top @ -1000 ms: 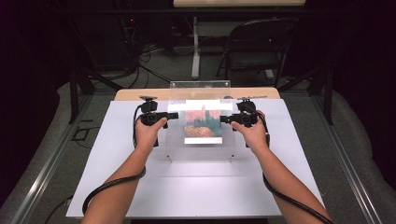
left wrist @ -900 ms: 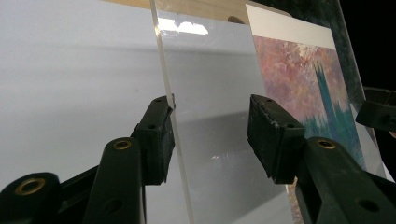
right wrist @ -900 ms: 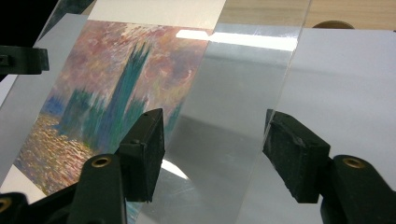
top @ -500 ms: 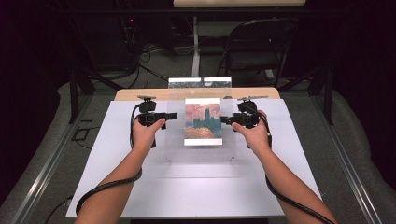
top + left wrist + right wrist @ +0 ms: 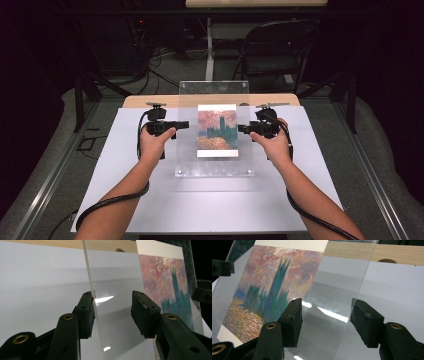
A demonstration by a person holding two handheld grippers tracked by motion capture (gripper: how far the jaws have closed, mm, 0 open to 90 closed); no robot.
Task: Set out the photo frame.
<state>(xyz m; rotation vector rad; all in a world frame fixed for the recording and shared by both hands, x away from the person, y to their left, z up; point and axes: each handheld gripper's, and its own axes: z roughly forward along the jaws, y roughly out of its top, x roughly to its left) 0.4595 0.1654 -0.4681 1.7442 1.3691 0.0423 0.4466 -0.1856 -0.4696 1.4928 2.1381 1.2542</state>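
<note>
A clear acrylic panel is seen raised and tilted above the white table sheet, its lower edge towards the person and its upper edge towards the wooden strip at the far side. A painted print, showing a dark tower against a pink sky over orange water, lies at the middle of the panel; whether it is on the front or behind cannot be told.

The left gripper is positioned at the panel's left edge. In the left gripper view its jaws have just been closing. The panel's edge stands between them, close against the left-hand pad, while the other pad is kept apart from the panel surface. No clamp is made; the jaws are apart.

The right gripper is positioned at the panel's right edge, opposite the left. Its jaws have likewise just been closing. In the right gripper view the panel's edge passes between the two pads, a gap being visible at each side. The jaws are apart and nothing is pressed.

Both grippers are held level with the middle of the print, one to each side of it.
</note>
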